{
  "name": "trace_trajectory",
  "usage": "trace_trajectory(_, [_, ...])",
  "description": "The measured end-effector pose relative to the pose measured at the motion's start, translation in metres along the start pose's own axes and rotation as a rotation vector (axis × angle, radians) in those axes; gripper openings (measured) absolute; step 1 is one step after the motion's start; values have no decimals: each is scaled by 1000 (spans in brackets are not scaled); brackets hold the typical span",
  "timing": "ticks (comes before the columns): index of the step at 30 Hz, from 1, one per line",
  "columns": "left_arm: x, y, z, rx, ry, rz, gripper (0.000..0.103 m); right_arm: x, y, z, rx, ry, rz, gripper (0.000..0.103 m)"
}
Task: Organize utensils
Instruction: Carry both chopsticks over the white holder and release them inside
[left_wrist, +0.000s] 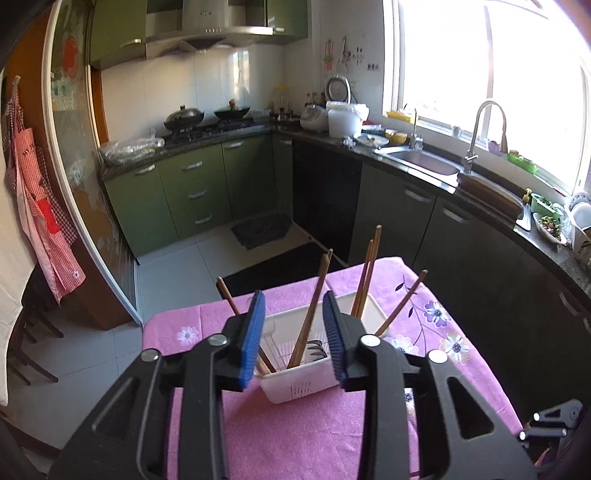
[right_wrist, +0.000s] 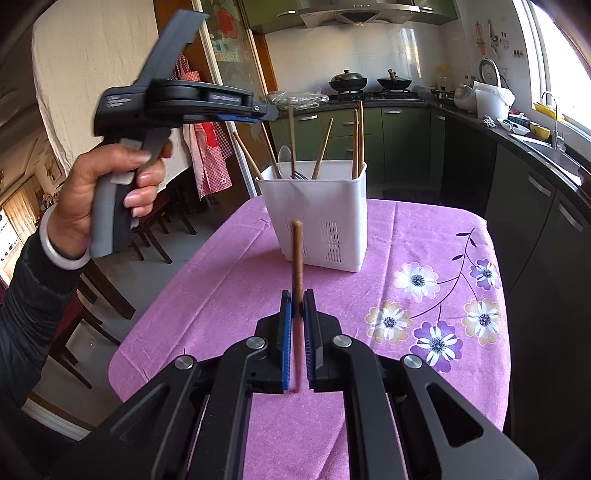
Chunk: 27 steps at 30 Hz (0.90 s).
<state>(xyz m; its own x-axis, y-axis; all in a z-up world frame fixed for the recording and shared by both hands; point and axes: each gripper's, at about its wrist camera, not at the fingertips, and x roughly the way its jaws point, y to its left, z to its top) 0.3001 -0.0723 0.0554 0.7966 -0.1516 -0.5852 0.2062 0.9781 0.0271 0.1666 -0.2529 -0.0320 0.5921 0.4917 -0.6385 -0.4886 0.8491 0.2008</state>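
A white slotted utensil holder (left_wrist: 295, 387) (right_wrist: 325, 206) stands on the pink flowered tablecloth (left_wrist: 295, 443) (right_wrist: 406, 229). Several brown chopsticks (left_wrist: 312, 306) (right_wrist: 322, 147) lean in it, along with a fork (left_wrist: 314, 349) and a pale spoon (right_wrist: 284, 155). My left gripper (left_wrist: 293, 299) hovers just above the holder's near side with its blue pads apart and touching nothing. In the right wrist view a hand holds the left gripper (right_wrist: 271, 110) at the upper left. My right gripper (right_wrist: 297, 293) is shut on one brown chopstick (right_wrist: 297, 251), which points up in front of the holder.
A dark counter with a sink (left_wrist: 424, 158) and tap runs along the right under a bright window. Green cabinets and a stove (left_wrist: 207, 125) line the back wall. Wooden chairs (right_wrist: 155, 221) stand left of the table. A floor mat (left_wrist: 262, 229) lies beyond the table.
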Motion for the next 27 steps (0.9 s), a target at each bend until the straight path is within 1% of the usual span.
trace_trajectory(2, [-25,2,-5,-11,-54,-9,38,-1,-1,9,-1,-18,-1,7])
trace_trajectory(3, [-36,1,-7,-17,-75,-11,45,-3,0,15,-3,-28,0,7])
trace_trajectory(4, [-54,4,-16,-30,-115,-10,50,-4,0,21,-7,-40,2,7])
trace_trajectory(5, [-63,3,-21,-35,-137,-9,52,-7,1,31,-11,-59,5,7])
trace_trajectory(6, [-80,4,-34,-36,-174,-1,56,-10,3,41,-17,-78,7,7])
trace_trajectory(7, [-90,3,-43,-34,-194,6,60,-14,4,50,-23,-99,9,7])
trace_trajectory(8, [-102,2,-56,-29,-218,18,63,-18,5,64,-28,-127,10,7])
trace_trajectory(9, [-109,1,-65,-27,-228,27,68,-21,6,75,-28,-150,10,7])
trace_trajectory(10, [-119,0,-81,-25,-239,31,74,-25,7,90,-27,-184,9,7])
trace_trajectory(11, [-124,-1,-91,-29,-247,32,78,-27,7,101,-26,-211,6,7])
trace_trajectory(12, [-130,-1,-101,-36,-256,42,87,-30,7,113,-21,-246,-1,7])
trace_trajectory(13, [-136,-1,-115,-41,-266,62,92,-32,7,127,-10,-285,-3,7])
trace_trajectory(15, [-142,-2,-131,-43,-273,88,96,-33,4,148,14,-342,0,7])
trace_trajectory(18, [-147,-1,-153,-59,-272,111,96,-27,1,175,34,-401,-31,7])
trace_trajectory(21, [-150,6,-168,-105,-277,134,96,-9,0,191,23,-385,-96,7])
trace_trajectory(23, [-150,12,-173,-127,-268,131,96,8,0,195,12,-352,-132,7])
trace_trajectory(25, [-148,19,-177,-154,-264,138,96,24,-2,196,12,-311,-151,7])
trace_trajectory(27, [-146,22,-180,-171,-259,142,96,42,-7,193,20,-273,-150,7])
